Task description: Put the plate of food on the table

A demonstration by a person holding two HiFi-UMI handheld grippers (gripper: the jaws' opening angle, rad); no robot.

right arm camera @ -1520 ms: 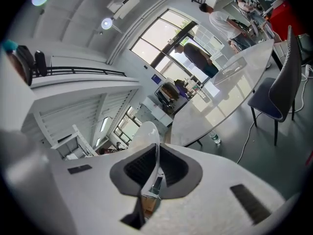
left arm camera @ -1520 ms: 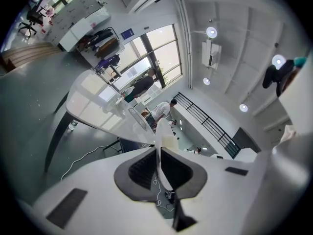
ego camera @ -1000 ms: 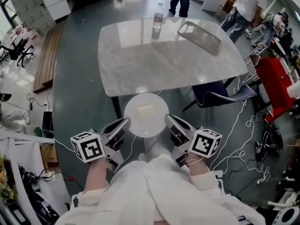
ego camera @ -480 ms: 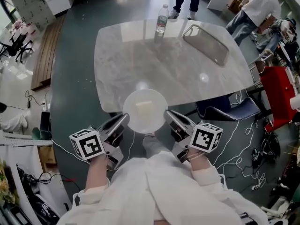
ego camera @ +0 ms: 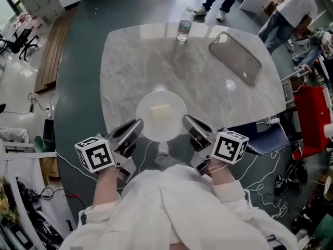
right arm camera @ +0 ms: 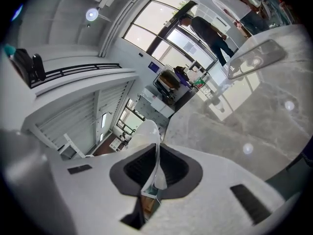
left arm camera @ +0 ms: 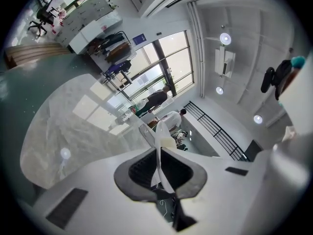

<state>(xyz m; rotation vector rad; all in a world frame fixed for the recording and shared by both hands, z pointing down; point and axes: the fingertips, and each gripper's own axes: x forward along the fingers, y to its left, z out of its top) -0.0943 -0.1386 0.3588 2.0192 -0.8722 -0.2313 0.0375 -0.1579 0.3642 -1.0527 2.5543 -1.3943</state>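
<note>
A round white plate [ego camera: 161,115] with a pale square piece of food [ego camera: 161,111] hangs over the near edge of the grey marble table [ego camera: 130,66]. My left gripper [ego camera: 136,128] is shut on the plate's left rim and my right gripper [ego camera: 186,123] is shut on its right rim. In the left gripper view the thin plate rim [left arm camera: 160,168] runs edge-on between the dark pads of the left gripper [left arm camera: 160,173]. The right gripper view shows the plate rim [right arm camera: 155,168] clamped in the right gripper [right arm camera: 154,173] the same way.
A water bottle [ego camera: 183,24] stands at the table's far edge and a grey tray [ego camera: 235,58] lies at its far right. A blue chair [ego camera: 265,137] sits by the table's right corner, cables beneath. Two people [ego camera: 291,4] stand beyond the table.
The plate, held by both grippers, has moved forward from over the floor in front of the table to over the table's near edge.
</note>
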